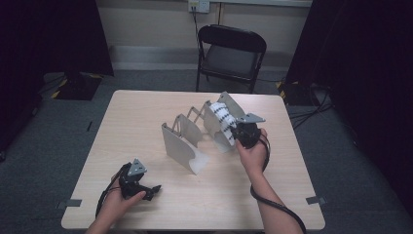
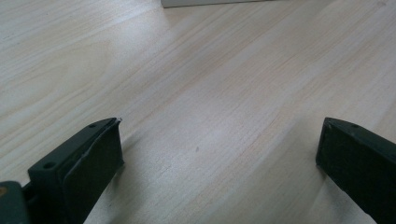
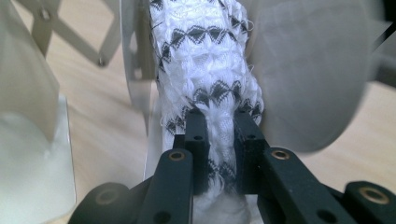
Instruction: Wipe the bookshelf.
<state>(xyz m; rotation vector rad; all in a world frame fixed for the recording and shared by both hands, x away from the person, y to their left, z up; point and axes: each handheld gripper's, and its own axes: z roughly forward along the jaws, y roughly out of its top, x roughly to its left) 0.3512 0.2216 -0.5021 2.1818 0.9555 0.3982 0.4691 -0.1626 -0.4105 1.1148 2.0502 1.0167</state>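
A pale expanding rack (image 1: pixel 185 141) with upright divider plates stands in the middle of the wooden table (image 1: pixel 146 112). A folded white cloth with black diamond bands (image 1: pixel 223 118) sits between its two far right plates. My right gripper (image 1: pixel 238 134) is shut on the near edge of that cloth (image 3: pixel 205 60), with the fabric pinched between both pads; one fingertip (image 3: pixel 196 126) presses its left side. My left gripper (image 1: pixel 155 189) rests low near the table's front left, open, with bare wood between its fingers (image 2: pixel 93 158).
A black folding chair (image 1: pixel 231 53) stands beyond the table's far edge. Cables trail from both grippers over the near edge. Dark curtains hang at both sides. The rack's base edge (image 2: pixel 210 3) lies far ahead in the left gripper view.
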